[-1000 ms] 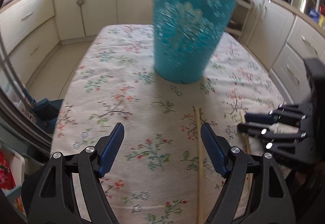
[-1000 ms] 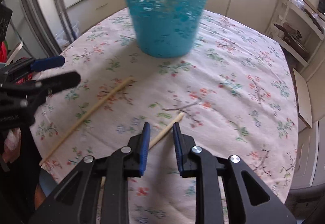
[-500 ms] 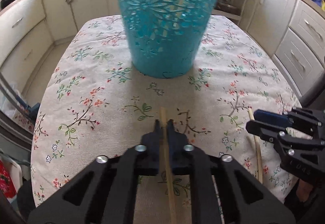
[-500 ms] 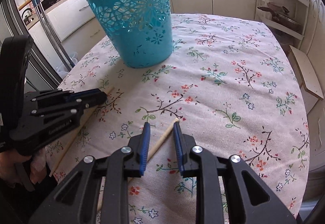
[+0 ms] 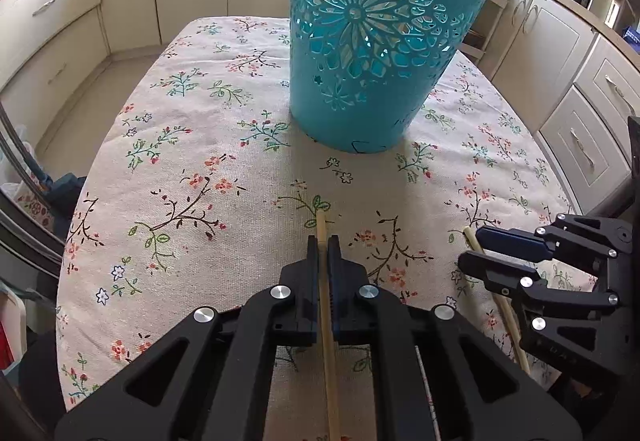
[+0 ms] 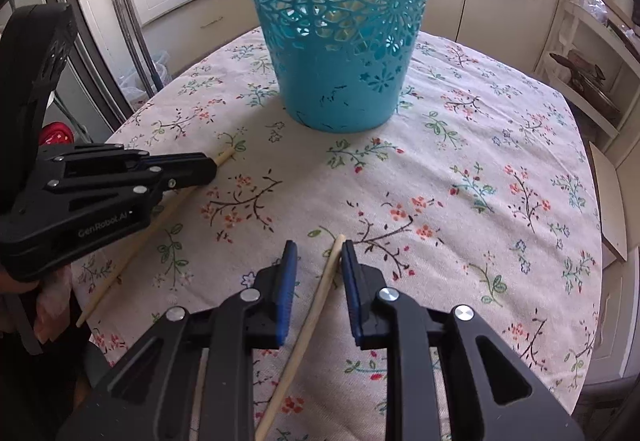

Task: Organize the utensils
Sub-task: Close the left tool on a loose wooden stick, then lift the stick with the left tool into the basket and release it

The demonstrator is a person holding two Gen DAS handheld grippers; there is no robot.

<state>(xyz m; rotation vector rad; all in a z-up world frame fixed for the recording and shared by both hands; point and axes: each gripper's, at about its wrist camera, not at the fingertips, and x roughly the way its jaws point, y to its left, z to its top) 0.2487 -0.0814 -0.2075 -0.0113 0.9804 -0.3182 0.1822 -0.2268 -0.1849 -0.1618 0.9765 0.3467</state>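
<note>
A: Fingers? The left gripper is clamped on a chopstick.

B: The right gripper stands apart around the other chopstick, which lies on the tablecloth before the blue basket.

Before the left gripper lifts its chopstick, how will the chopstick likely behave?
The chopstick looks thin, straight and wooden: probably stiff and light. Gripped near its far tip by the left gripper, the long free end may sag or pivot. If dropped, it could roll.

Bright daylight, sharp, fisheye-warped edges
</note>
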